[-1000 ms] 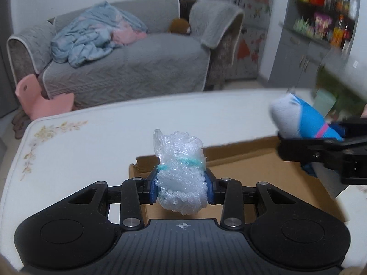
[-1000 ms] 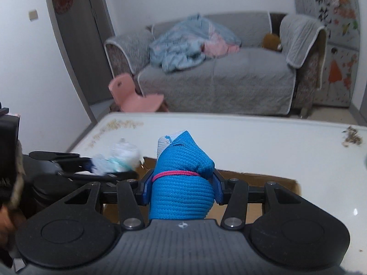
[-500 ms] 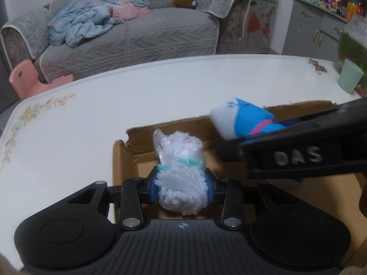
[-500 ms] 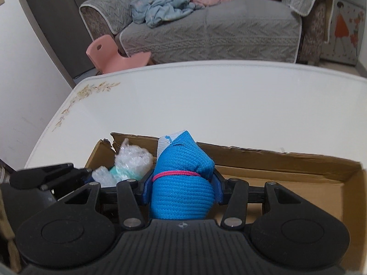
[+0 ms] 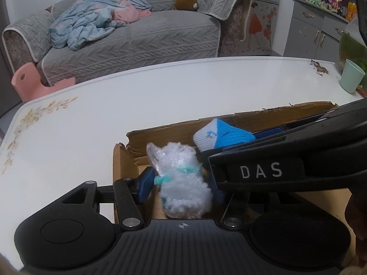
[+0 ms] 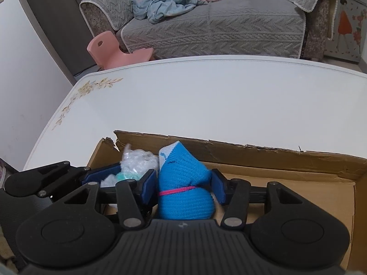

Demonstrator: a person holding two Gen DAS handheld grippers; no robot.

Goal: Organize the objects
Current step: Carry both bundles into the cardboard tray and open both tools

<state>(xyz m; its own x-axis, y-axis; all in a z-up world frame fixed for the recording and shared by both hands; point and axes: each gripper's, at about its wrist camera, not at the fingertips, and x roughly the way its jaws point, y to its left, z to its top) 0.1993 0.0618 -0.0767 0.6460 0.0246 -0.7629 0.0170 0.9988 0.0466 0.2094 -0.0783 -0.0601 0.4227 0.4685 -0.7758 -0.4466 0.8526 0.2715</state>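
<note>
The cardboard box is my landmark, lying on the white table. Over its left end my right gripper has spread wide, pads apart from the blue sock roll; my left gripper has let go of the bubble-wrap bundle just beside it.

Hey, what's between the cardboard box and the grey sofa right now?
Only bare white table between the cardboard box and the grey sofa; clearest in the right wrist view.
</note>
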